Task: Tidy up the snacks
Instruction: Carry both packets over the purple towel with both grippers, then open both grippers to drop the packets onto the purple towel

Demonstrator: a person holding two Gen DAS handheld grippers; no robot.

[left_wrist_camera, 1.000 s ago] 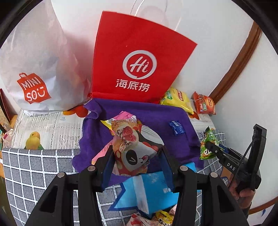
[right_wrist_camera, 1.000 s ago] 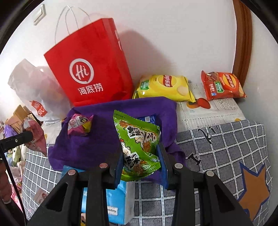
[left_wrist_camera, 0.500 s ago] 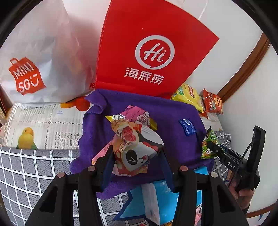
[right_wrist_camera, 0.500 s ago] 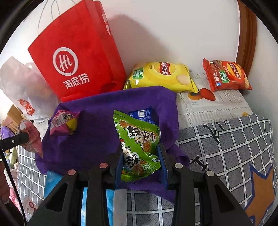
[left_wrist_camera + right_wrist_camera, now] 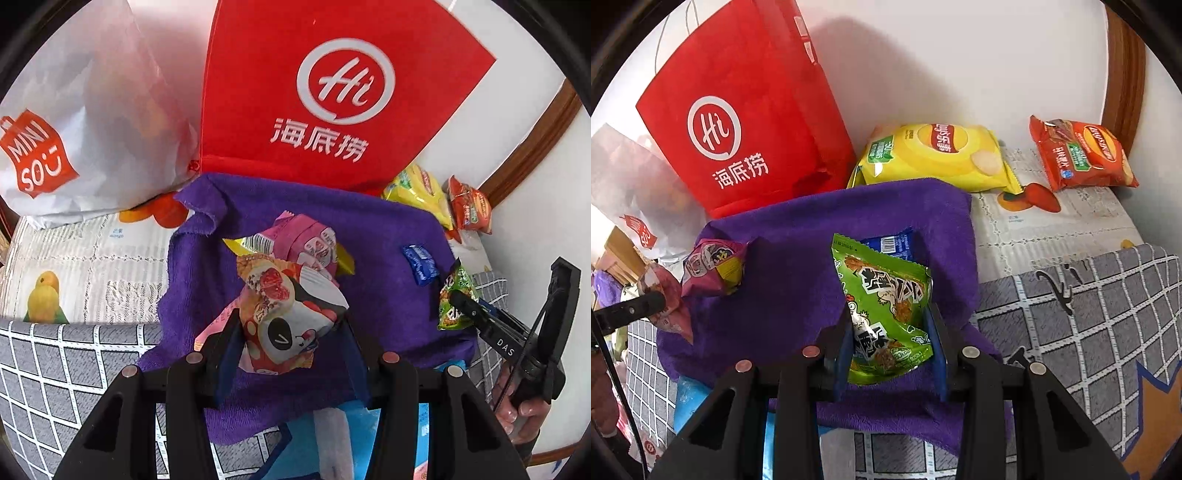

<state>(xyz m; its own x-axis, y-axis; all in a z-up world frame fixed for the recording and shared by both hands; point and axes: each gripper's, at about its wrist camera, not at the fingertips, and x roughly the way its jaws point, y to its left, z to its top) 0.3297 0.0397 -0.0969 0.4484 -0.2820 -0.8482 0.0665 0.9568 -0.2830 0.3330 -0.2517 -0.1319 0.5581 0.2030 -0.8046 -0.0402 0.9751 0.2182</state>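
Left gripper: the left gripper [image 5: 291, 336] was clamped on a panda-print snack packet [image 5: 291, 321], both blue pads against the packet's sides, held above the purple towel [image 5: 373, 236].
Right gripper: the right gripper [image 5: 890, 343] was closed on a green snack packet [image 5: 886, 306], which stood upright between the pads, its top edge tilted toward the far wall.
Purple towel: it was spread on the surface in front of the red paper bag [image 5: 332, 92], its near edge overlapping a blue item only partly visible.
Pink packet: a pink and yellow snack packet [image 5: 306, 243] lay on the towel, directly beyond the panda-print packet in the left wrist view.
Blue packet: a small blue snack packet [image 5: 419, 264] lay on the towel's right part; in the right wrist view it showed just behind the green packet.
Chips, yellow: a yellow chip bag [image 5: 934, 155] lay beyond the towel's far right corner, beside the red paper bag.
Chips, red: a red chip bag [image 5: 1078, 155] lay to the right of the yellow one, apart from it, near the wooden trim.
White bag: a white plastic Miniso bag [image 5: 85, 122] stood left of the red paper bag, touching it at the base.
Surface: a grey grid-patterned cloth [image 5: 1089, 314] covered the near area; a pale mat with fruit print lay farther back.
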